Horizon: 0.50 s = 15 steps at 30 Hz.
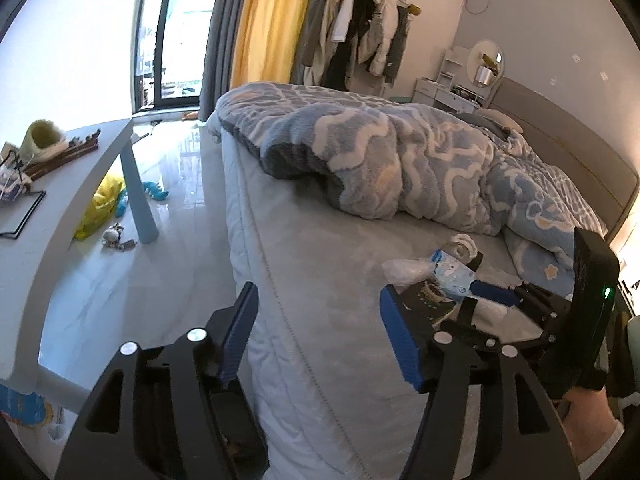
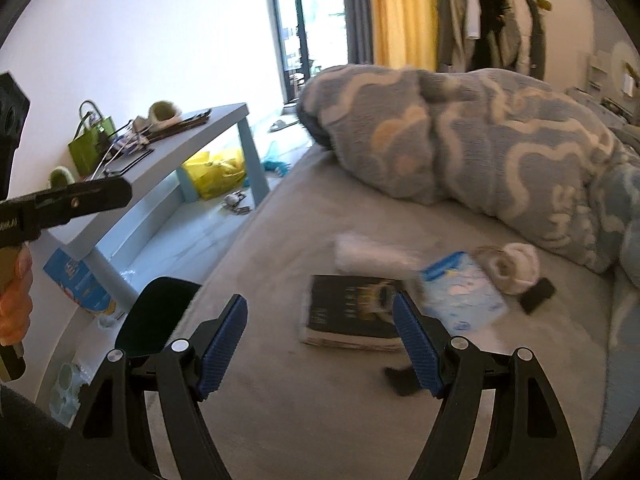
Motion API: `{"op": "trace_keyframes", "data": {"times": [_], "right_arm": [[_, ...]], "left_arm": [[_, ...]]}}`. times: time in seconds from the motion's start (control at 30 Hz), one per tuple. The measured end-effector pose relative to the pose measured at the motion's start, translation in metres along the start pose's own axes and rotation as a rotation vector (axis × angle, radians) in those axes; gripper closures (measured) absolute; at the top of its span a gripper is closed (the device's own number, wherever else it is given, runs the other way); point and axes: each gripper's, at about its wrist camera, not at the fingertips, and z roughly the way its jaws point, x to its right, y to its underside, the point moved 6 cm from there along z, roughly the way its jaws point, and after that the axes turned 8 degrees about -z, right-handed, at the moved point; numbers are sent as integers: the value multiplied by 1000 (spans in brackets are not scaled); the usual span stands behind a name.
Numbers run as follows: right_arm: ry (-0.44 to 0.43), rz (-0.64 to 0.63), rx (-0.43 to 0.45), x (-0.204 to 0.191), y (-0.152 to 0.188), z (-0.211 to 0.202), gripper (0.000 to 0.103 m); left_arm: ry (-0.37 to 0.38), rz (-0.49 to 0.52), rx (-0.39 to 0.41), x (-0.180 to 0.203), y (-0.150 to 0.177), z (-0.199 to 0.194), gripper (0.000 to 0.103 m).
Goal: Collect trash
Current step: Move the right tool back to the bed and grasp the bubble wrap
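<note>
Several bits of litter lie on the grey bed sheet [image 2: 280,412]: a black book [image 2: 352,320], a light blue packet [image 2: 460,296], a crumpled white wrapper [image 2: 368,254] and a white roll [image 2: 508,266] beside a black phone [image 2: 538,296]. My right gripper [image 2: 320,344] hangs open just in front of the book, with nothing between its fingers. In the left wrist view the same book [image 1: 428,296], packet [image 1: 452,276] and wrapper [image 1: 404,270] lie at the right. There my left gripper [image 1: 320,336] stands open and empty over the mattress edge. The right gripper [image 1: 480,298] reaches in beside the litter.
A blue and white quilt [image 2: 480,140] is bunched across the far bed. A low grey table [image 1: 80,184] stands left of the bed with a green bag [image 2: 86,144] on it. A yellow bag [image 1: 98,208] and blue toy [image 1: 154,190] lie on the floor. A dark rounded thing [image 2: 160,312] sits at the bed's edge.
</note>
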Motion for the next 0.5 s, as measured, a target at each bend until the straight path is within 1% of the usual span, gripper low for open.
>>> {"op": "trace_keyframes", "data": {"times": [0.2,0.37,0.5], "right_arm": [[57,57,19,40,11,-17,27],[107,73,13,67,22,-28,27],[112,78,6,81,32,-33,27]], "left_arm": [[80,36,-20,32,8,8,32],[113,57,-40,51,16,16,31],[124,81,-65,65,23,24,31]]}}
